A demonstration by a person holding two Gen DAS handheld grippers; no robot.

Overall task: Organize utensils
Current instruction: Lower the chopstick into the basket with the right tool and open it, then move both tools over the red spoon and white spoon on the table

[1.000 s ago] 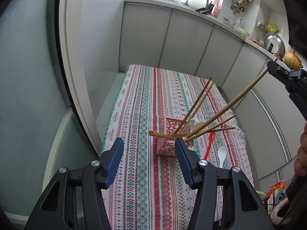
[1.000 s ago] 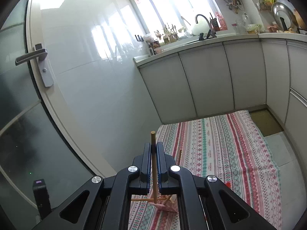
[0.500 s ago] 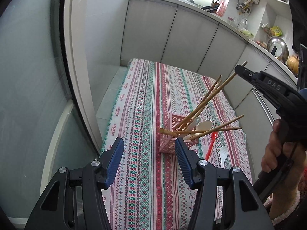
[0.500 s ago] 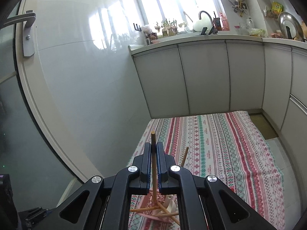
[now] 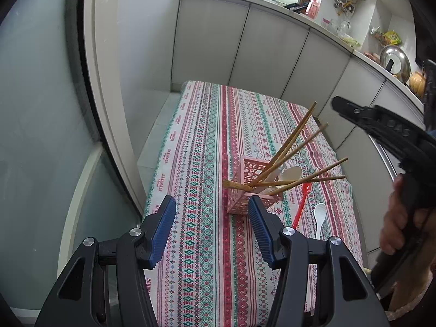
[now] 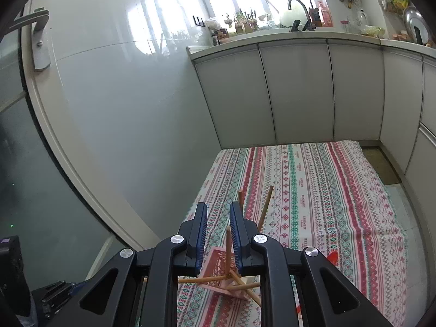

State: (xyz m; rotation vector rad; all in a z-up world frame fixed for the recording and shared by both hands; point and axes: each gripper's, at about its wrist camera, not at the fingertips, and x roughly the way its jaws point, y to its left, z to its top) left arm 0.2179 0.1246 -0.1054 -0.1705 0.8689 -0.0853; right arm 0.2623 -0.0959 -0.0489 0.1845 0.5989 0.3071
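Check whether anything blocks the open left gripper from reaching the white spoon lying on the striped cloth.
Nothing visible does. The white plastic spoon lies flat beside the red plastic utensil, right of the pink lattice holder; the left gripper hovers open, and the leaning wooden chopsticks stay above.

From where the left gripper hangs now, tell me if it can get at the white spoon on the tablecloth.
Probably yes: the left gripper is open, the white spoon lies bare beside the red utensil, right of the pink basket, with nothing over it.
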